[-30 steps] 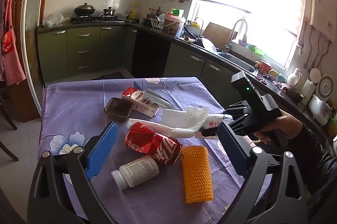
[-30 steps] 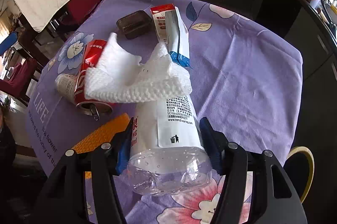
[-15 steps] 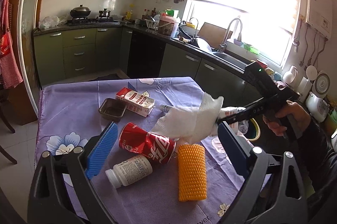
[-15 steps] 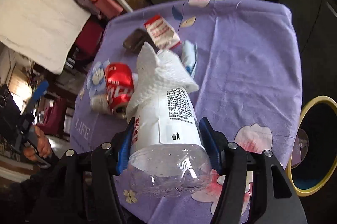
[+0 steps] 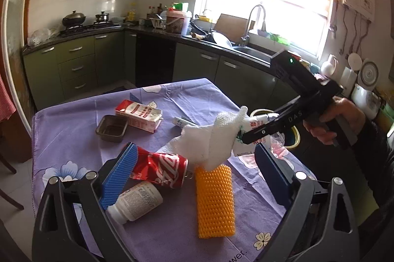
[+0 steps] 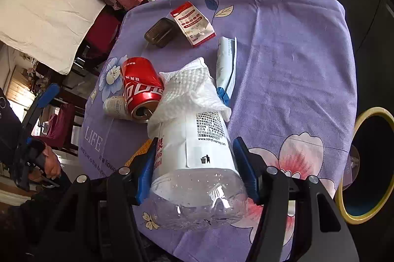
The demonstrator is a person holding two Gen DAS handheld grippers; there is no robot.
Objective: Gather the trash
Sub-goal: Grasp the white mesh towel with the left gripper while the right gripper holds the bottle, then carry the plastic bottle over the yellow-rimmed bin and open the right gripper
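Note:
My right gripper (image 6: 194, 142) is shut on a clear plastic bottle (image 6: 197, 151) with a white label, held above the table. A white paper towel (image 6: 189, 89) drapes over the bottle's far end. The left wrist view shows the same gripper (image 5: 270, 129), bottle (image 5: 246, 136) and towel (image 5: 211, 139) in the air, held by a hand. My left gripper (image 5: 194, 147) stands open low over the table. Its left pad overlaps a crushed red cola can (image 5: 160, 171) lying beside a white pill bottle (image 5: 138, 200) and a yellow foam net sleeve (image 5: 214, 198).
On the purple flowered cloth (image 6: 283, 53) lie a red-and-white carton (image 6: 194, 25), a brown plastic tray (image 6: 160, 32) and a white tube (image 6: 226, 65). A bin with a yellow rim (image 6: 369, 163) stands off the table's right edge. Kitchen counters run behind.
The right gripper has lifted the bottle off the table and rolled, and the paper towel came up with it off the can. The left gripper has moved in closer to the can.

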